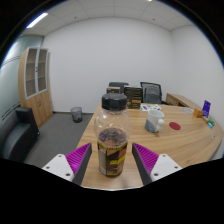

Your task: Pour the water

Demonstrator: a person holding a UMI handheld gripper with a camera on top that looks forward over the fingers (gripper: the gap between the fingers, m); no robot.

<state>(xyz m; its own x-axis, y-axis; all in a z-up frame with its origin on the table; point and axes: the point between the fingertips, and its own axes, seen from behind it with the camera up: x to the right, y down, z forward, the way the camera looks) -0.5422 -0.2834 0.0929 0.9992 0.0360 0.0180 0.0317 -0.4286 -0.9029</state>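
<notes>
gripper (112, 165) looks clenched on the bottle (112, 138), held upright above the wooden table (185, 140), cup (154, 121) sitting beyond it

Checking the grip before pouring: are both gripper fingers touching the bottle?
Cannot tell. In the gripper view the bottle stands between the pink pads, but where they meet it is not plainly shown.

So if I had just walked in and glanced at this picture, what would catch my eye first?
Most likely the clear bottle with its dark cap and label, standing right between the gripper's two purple-padded fingers on the wooden table. It fills the gap, though whether the pads press on it is unclear. Beyond it, further along the table, sits a pale cup, with a small red disc beside it.
</notes>
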